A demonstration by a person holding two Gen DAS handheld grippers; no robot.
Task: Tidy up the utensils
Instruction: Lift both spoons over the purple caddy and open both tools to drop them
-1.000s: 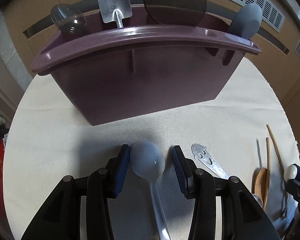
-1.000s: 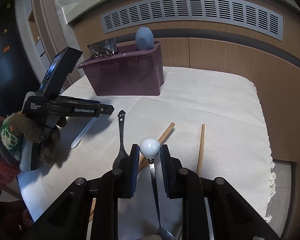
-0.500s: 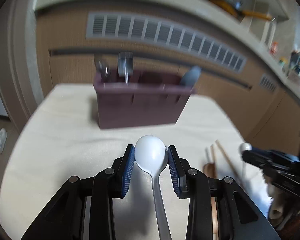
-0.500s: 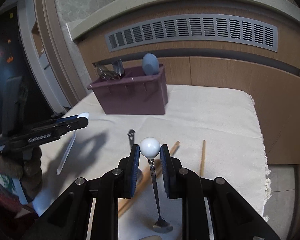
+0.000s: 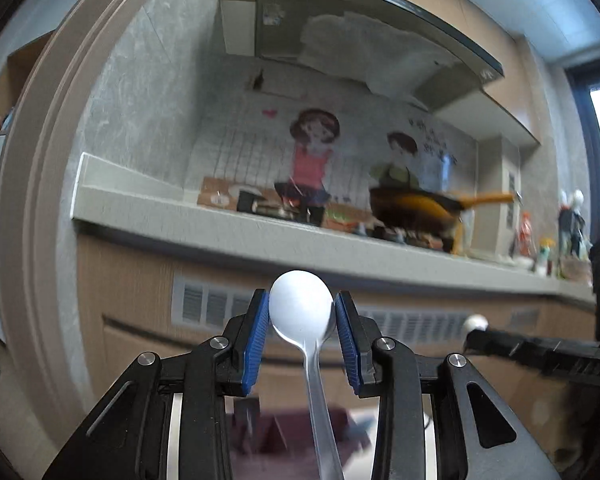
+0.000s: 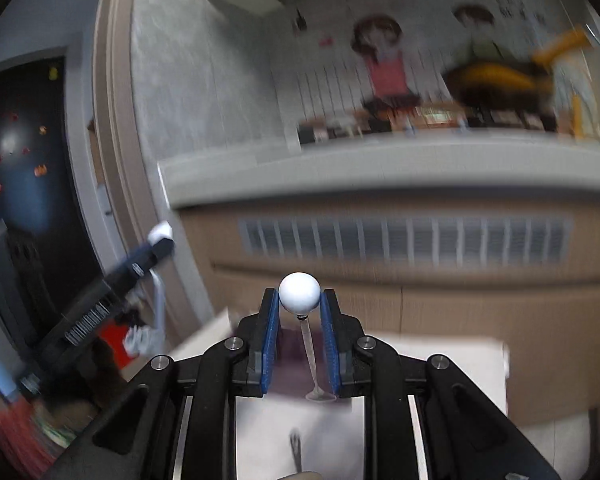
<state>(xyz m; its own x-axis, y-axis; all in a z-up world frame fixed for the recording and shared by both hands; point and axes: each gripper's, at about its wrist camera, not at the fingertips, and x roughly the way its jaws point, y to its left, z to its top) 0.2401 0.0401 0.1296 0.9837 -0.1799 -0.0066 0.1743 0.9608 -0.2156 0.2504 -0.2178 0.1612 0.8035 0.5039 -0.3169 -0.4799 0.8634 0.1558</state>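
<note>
The spoon sits bowl-first between my left jaws, pads closed on its rim, handle hanging below for dropping in. My right jaws pinch a ball-topped utensil likewise. The bin lies under both.

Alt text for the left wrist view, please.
The left gripper holds a white spoon by its bowl, handle hanging down. Behind it, blurred, are a kitchen counter and a cartoon wall picture; the right gripper, clamping a white ball-ended utensil, enters from the right.
</note>
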